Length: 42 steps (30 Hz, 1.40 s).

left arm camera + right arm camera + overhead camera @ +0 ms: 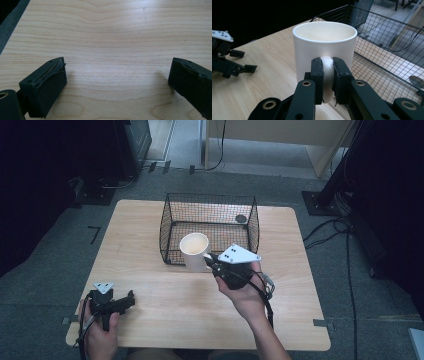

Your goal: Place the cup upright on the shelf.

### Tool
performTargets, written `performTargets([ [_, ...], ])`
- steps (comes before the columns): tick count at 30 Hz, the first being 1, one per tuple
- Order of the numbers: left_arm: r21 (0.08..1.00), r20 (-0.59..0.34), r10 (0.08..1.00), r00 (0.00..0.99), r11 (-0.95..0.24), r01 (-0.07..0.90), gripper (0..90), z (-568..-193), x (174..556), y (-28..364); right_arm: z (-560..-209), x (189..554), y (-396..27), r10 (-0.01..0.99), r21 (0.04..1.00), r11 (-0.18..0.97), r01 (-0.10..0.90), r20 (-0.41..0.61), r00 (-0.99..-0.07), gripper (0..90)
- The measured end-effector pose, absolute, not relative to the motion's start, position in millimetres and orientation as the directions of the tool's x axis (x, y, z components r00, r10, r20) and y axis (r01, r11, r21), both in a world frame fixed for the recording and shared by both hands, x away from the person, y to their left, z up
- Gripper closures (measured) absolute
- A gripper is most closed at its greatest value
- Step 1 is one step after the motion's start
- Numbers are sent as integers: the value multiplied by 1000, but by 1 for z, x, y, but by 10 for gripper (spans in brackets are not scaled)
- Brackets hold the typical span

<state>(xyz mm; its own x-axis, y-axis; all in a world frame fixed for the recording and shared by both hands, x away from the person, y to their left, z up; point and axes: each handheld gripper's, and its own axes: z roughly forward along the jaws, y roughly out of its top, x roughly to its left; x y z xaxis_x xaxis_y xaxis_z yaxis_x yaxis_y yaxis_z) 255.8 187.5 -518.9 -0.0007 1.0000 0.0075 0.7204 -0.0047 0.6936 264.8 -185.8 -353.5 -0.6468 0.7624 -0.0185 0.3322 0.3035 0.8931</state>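
High view: your right gripper [211, 261] holds the white mug [194, 251] upright by its handle, at the near wall of the wire basket [170, 215]; your left gripper [127, 300] rests low on the wooden table [165, 300], well apart.

Left gripper view: your jaws stand wide apart above bare wood.

Right gripper view: your jaws are clamped on the mug's handle [327, 72].
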Motion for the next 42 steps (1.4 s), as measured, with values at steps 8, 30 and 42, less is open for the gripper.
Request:
performTargets([
  [8,691,7,1000,-1,-4,723,19,-519,256,187,-340,286,-193,782,899,303,318,-44,-621,806],
  [30,693,6,1000,-2,-2,721,18,-519,256,187,-350,355,-197,823,886,295,359,-45,-566,806],
  [42,691,8,1000,0,-5,723,18,-519,256,187,-373,401,-197,834,860,329,389,-72,-547,806],
])
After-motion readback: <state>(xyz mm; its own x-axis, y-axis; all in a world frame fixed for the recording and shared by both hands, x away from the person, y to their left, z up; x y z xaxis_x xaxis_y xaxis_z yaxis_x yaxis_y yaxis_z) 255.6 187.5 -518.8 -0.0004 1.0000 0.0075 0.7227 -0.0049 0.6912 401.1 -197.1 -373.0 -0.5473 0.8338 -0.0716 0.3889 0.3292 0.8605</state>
